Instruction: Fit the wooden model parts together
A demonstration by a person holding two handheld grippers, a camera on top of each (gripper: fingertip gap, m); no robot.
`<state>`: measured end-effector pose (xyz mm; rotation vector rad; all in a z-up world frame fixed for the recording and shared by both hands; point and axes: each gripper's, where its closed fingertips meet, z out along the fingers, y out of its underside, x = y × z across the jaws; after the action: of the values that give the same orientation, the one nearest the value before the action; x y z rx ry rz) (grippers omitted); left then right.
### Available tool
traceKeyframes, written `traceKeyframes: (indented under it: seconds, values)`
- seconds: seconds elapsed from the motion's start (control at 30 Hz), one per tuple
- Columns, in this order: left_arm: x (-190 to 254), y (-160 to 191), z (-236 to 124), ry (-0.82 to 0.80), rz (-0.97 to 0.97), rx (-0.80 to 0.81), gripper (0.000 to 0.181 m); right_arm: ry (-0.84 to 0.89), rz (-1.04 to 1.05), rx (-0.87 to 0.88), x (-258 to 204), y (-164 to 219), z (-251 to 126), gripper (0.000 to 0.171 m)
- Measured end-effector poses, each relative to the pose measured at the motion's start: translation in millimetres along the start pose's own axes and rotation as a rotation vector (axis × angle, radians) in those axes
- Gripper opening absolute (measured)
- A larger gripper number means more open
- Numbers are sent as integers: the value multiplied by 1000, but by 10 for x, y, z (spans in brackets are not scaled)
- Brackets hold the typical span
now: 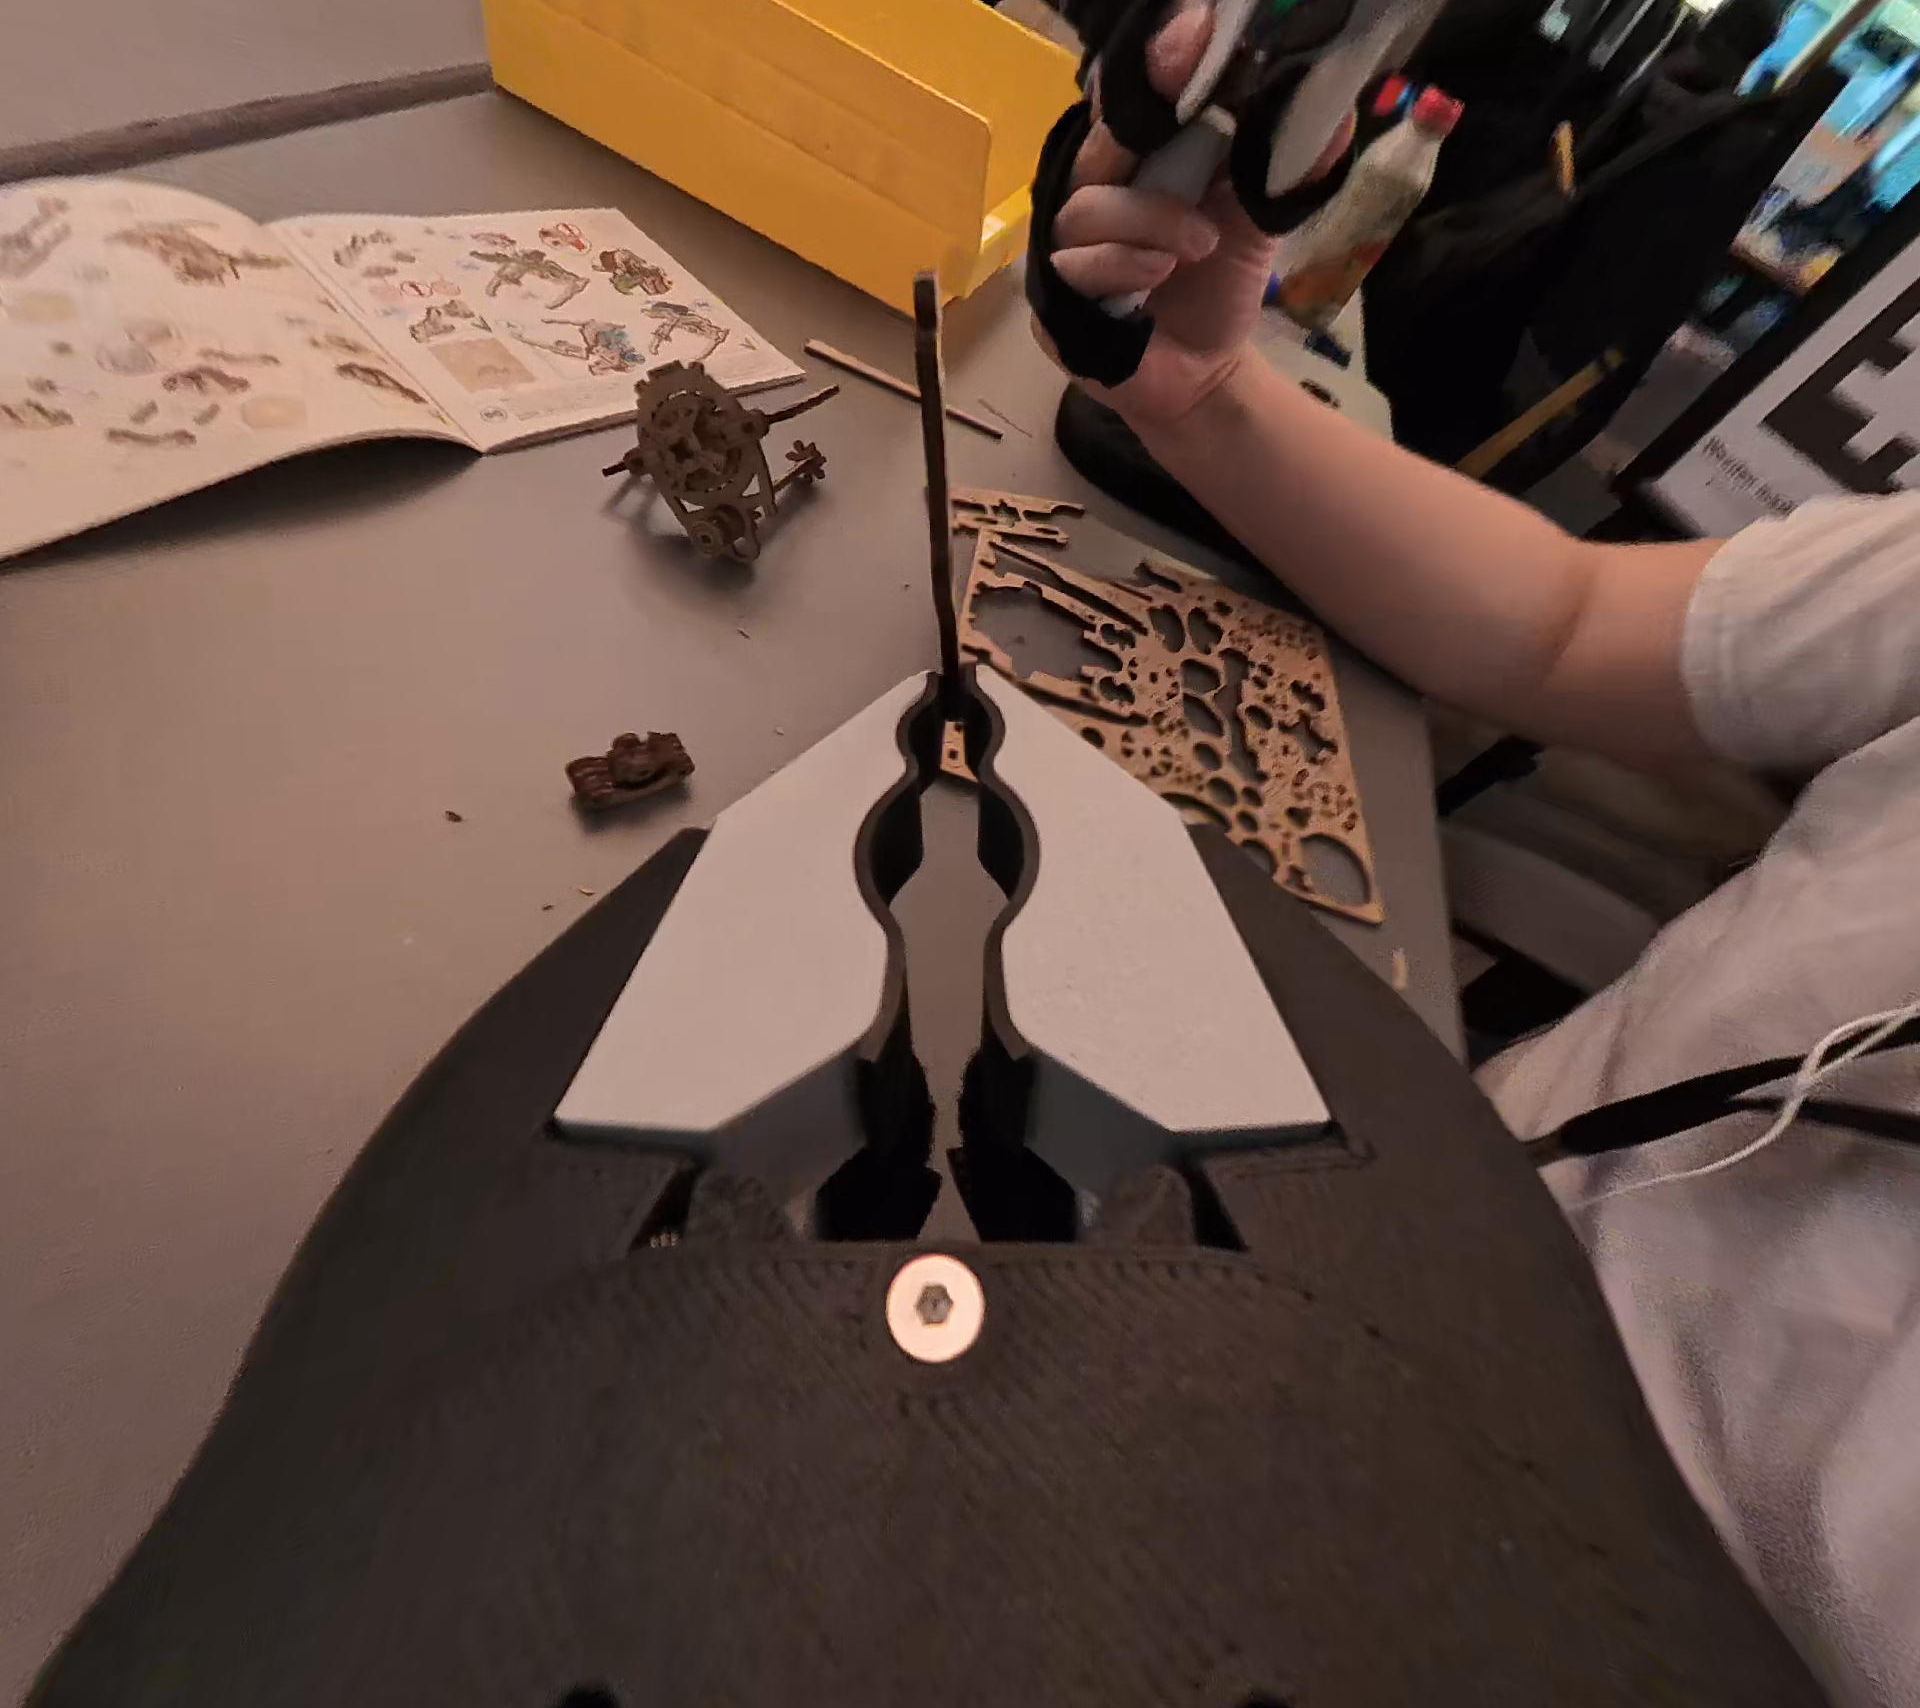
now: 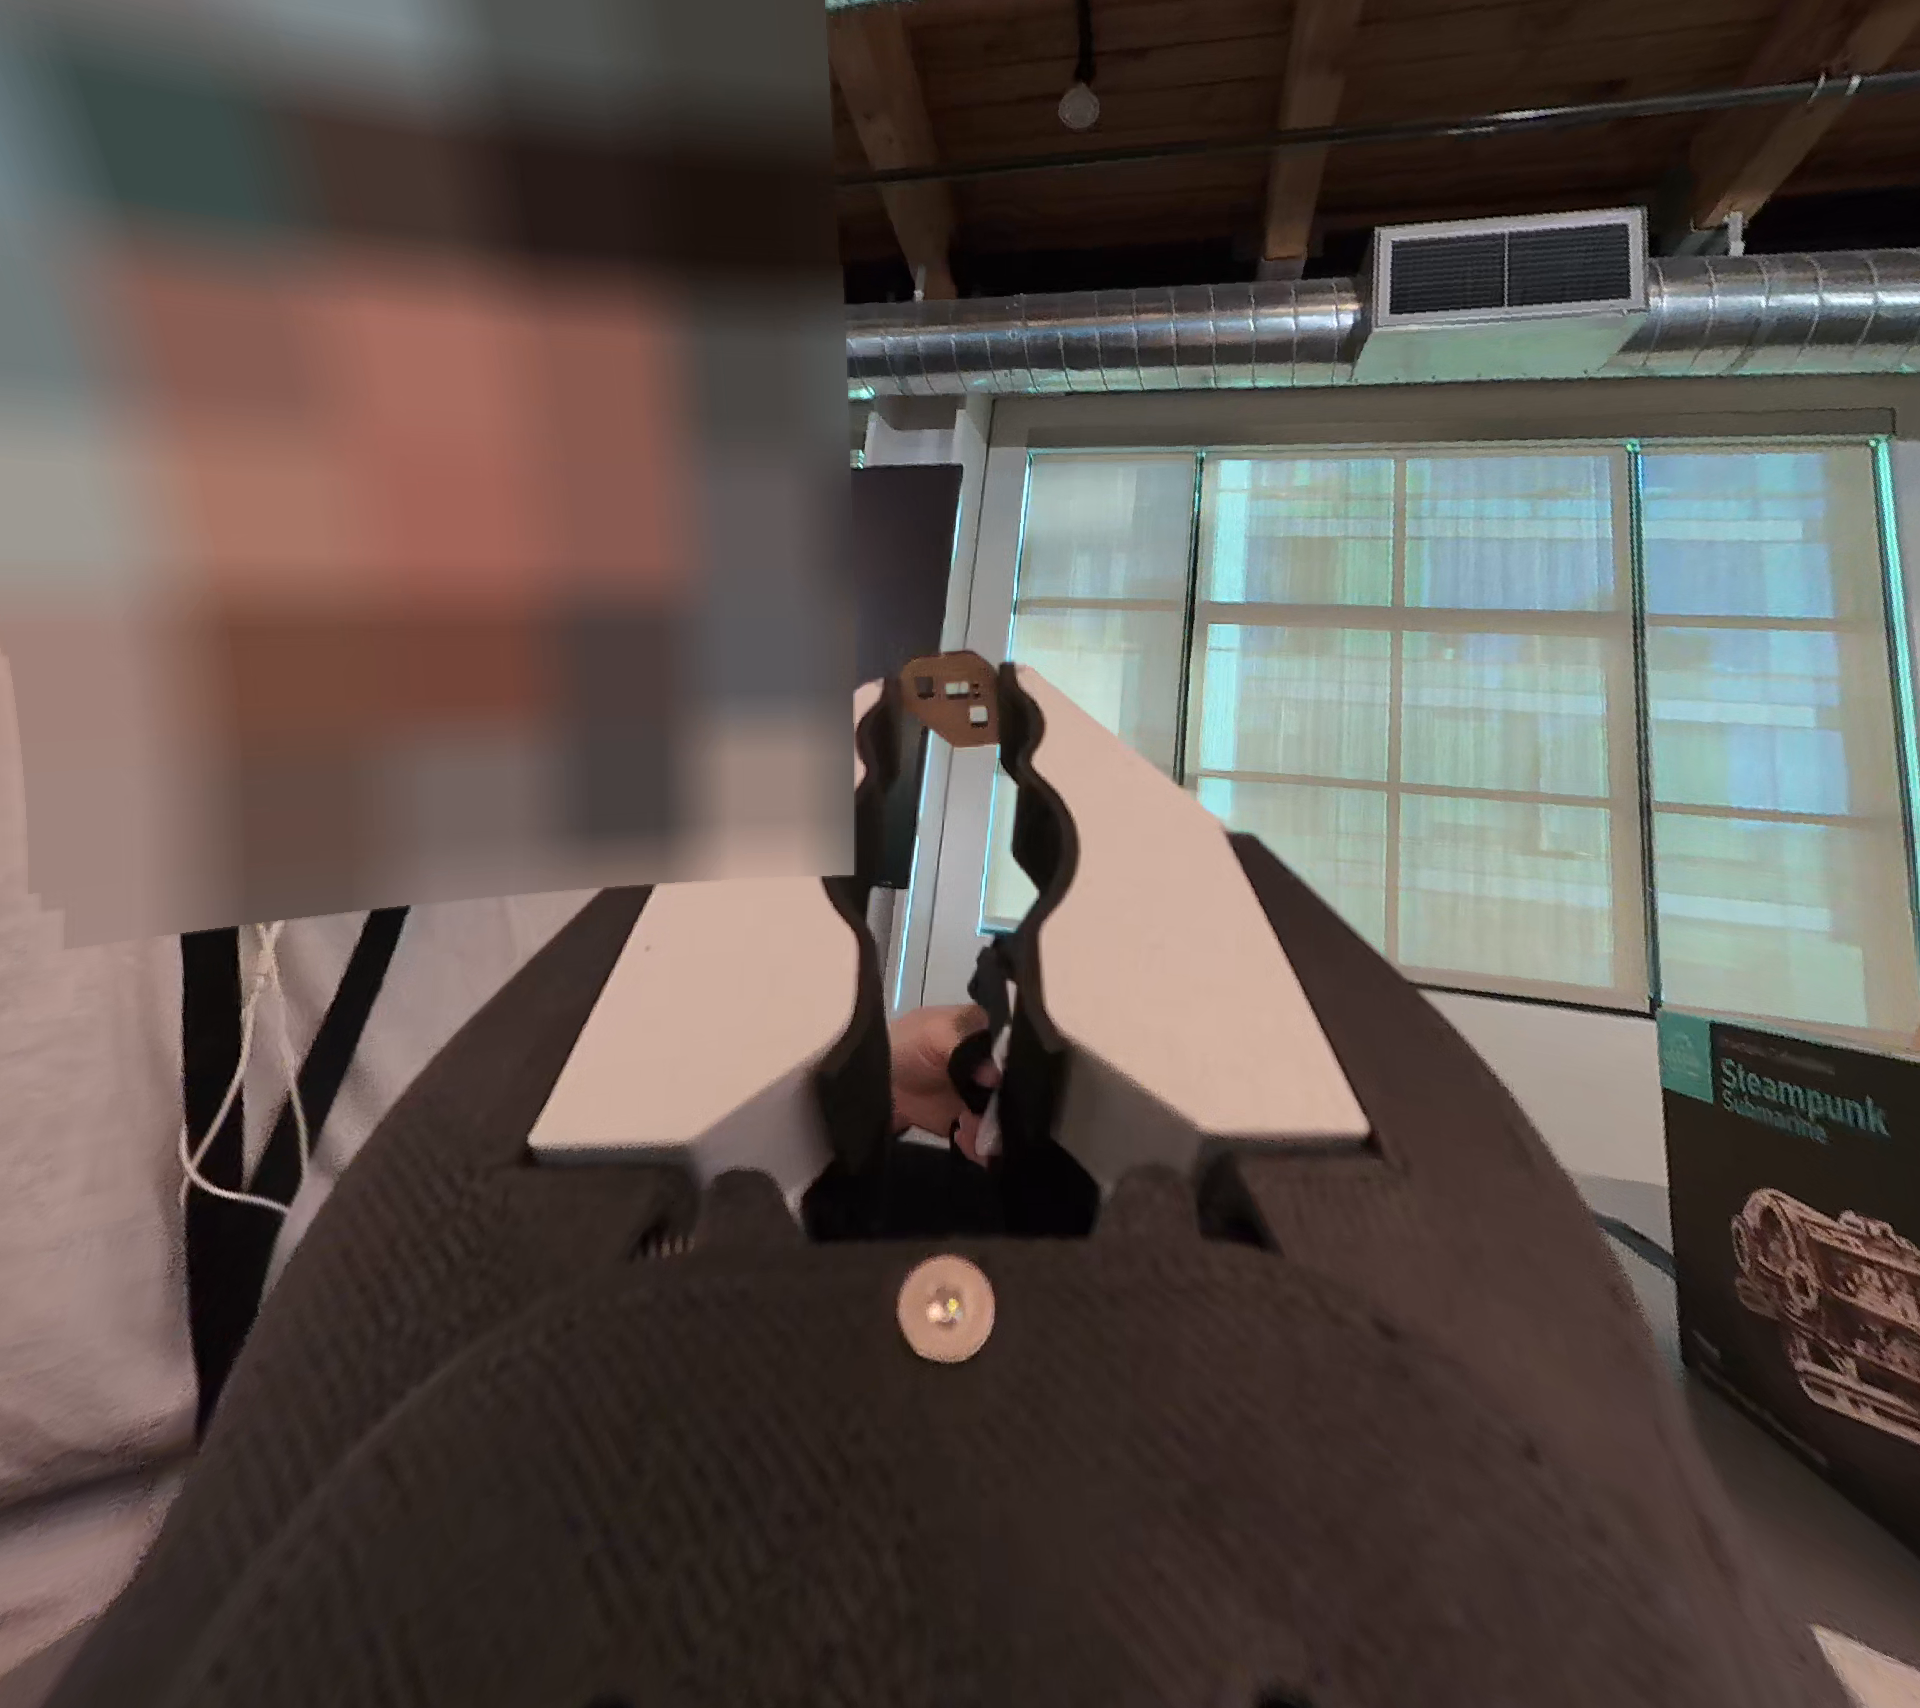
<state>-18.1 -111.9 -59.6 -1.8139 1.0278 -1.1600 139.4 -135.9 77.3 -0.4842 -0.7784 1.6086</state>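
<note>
Left claw [image 1: 951, 702], low over the worktop [image 1: 312, 775], pinches the foot of a long dark wooden strip [image 1: 932, 463] that stands upright from its tips. Right claw [image 2: 951, 713], raised and tilted toward the ceiling, grips a small brown perforated plate [image 2: 951, 702] at its tips. Beyond lie the part-built model [image 1: 707, 463], a loose small piece [image 1: 629, 768], the emptied cut-out sheet [image 1: 1174, 682], the open instruction booklet [image 1: 312, 349] and a yellow bin [image 1: 748, 37]. To mate them well, lower the plate, align its slot squarely with the strip's end, then press gently.
</note>
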Motion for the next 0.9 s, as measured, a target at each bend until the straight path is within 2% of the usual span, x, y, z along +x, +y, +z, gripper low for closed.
traceKeyframes:
  seconds: [0.03, 0.13, 0.27, 0.53, 0.67, 0.77, 0.9]
  values:
    - [-4, 8, 7, -16, 42, -15, 0, 2, 0, -10, 6, 17, 4, 16]
    - [22, 16, 34, -44, 109, -65, 0, -7, 10, 11, -5, 6, 17, 17]
    - [149, -150, 66, -80, 191, -115, 0, -4, 15, 28, 6, 23, 27, 16]
    - [426, -887, 74, -243, 547, -318, 1, 1, -28, -35, 7, 204, 92, 17]
    - [501, -1146, 136, -303, 669, -376, 1, 36, -103, -40, 10, 30, 19, 17]
    - [451, -1071, 185, -302, 693, -439, 1, 65, -144, -45, 23, -100, -56, 17]
    - [123, -835, 95, -364, 668, -606, 1, 57, -140, -30, 11, -125, -61, 16]
